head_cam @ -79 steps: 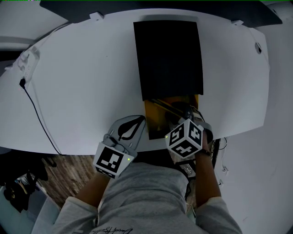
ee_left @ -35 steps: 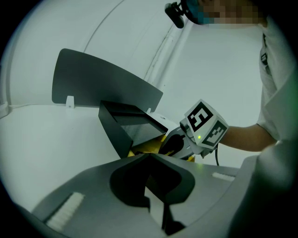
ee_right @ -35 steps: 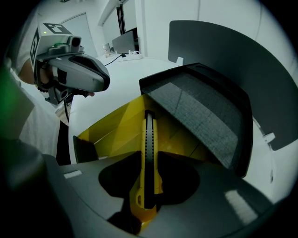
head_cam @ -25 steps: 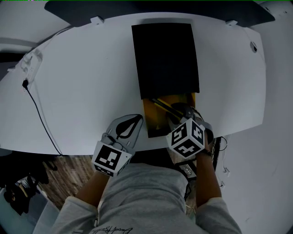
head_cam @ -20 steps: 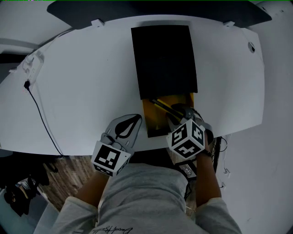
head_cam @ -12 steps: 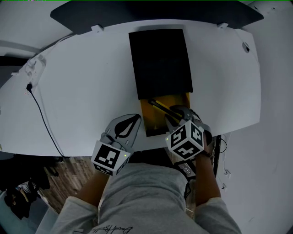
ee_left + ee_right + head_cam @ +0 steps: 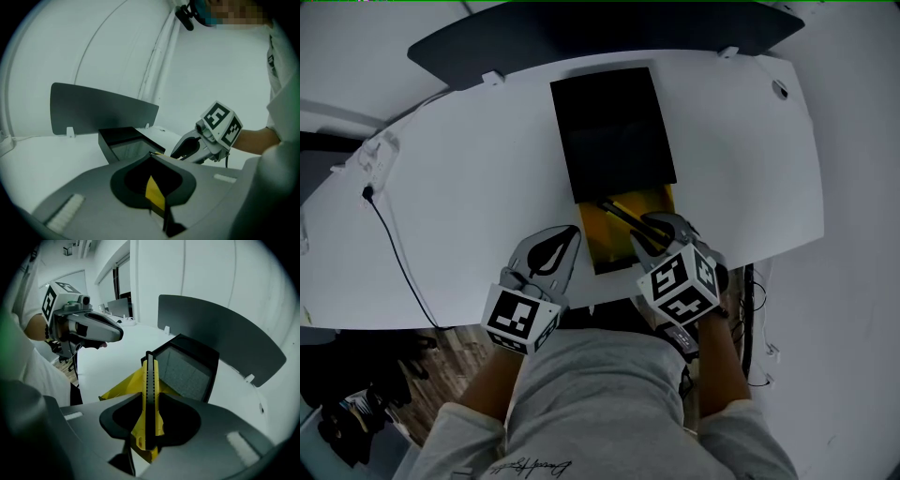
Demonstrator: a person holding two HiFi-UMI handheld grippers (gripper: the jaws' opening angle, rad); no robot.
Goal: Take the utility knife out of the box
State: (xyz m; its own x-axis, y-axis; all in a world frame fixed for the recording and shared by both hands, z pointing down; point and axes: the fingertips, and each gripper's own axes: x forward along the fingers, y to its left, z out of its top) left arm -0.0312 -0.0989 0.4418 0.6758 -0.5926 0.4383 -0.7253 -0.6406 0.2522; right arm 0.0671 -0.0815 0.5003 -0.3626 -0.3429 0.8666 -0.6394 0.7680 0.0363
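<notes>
A black box sleeve (image 7: 611,131) lies on the white table, with its yellow inner tray (image 7: 609,239) slid out toward me. My right gripper (image 7: 643,232) is shut on the yellow and black utility knife (image 7: 148,397). The knife stands up between the jaws, its dark tip (image 7: 607,206) over the tray. My left gripper (image 7: 569,234) sits at the tray's left edge and is shut on a yellow flap of the tray (image 7: 154,193). The left gripper view shows the box (image 7: 123,139) beyond and the right gripper's marker cube (image 7: 219,124).
A dark grey panel (image 7: 581,28) stands along the far edge of the white table (image 7: 459,178). A black cable (image 7: 394,244) runs over the left edge. Wood floor (image 7: 441,366) lies below the near edge. My legs in grey cloth fill the bottom of the head view.
Both grippers have come up a little. The knife has lifted with the right gripper above the yellow tray. The table has shifted in the head view.
</notes>
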